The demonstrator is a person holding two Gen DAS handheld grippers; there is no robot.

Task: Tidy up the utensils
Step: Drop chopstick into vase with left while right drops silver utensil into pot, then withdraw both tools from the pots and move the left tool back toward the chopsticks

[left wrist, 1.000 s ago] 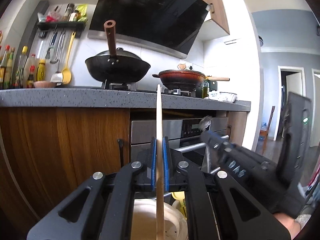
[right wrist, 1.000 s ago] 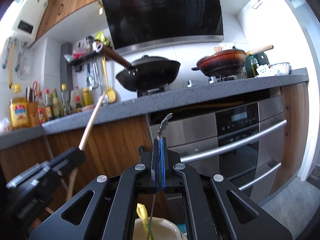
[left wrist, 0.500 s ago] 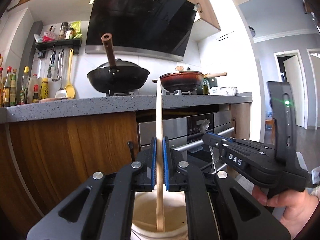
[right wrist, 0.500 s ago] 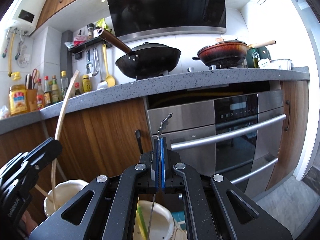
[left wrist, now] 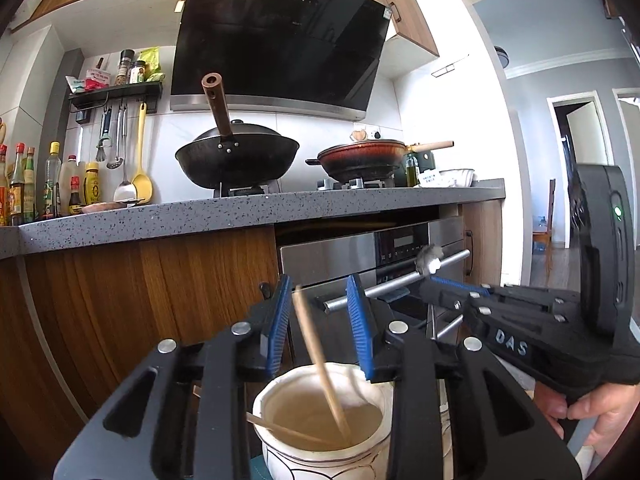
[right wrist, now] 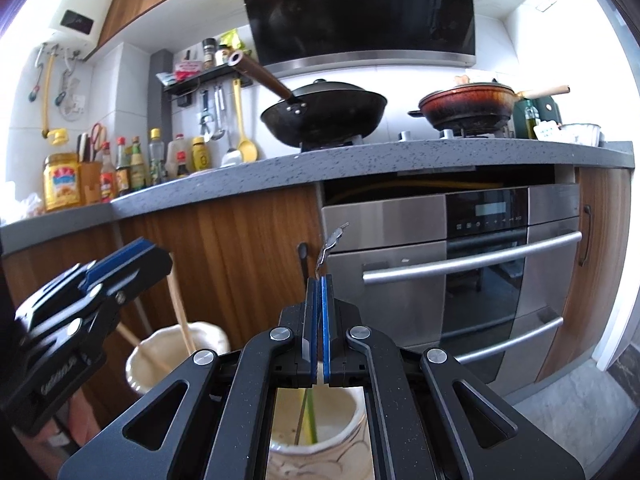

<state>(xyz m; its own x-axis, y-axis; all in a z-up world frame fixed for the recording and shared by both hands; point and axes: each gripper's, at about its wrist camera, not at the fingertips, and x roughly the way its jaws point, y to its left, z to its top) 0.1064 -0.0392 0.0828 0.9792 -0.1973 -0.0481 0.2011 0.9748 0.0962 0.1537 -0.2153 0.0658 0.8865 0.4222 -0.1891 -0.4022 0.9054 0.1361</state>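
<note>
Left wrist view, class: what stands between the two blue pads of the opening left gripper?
A wooden chopstick, leaning free of both pads, its lower end inside the cream pot below. The left gripper's jaws are opening.

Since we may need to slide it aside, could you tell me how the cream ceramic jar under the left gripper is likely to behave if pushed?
The cream jar looks thick-walled, so probably heavy and stable. Pushed high, it might tip, since the wooden sticks lean on its rim. It is likely brittle if knocked over.

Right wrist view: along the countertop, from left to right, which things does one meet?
Yellow-lidded jar → sauce bottles → yellow spoon → black wok → red-brown pan → oil bottle.
</note>
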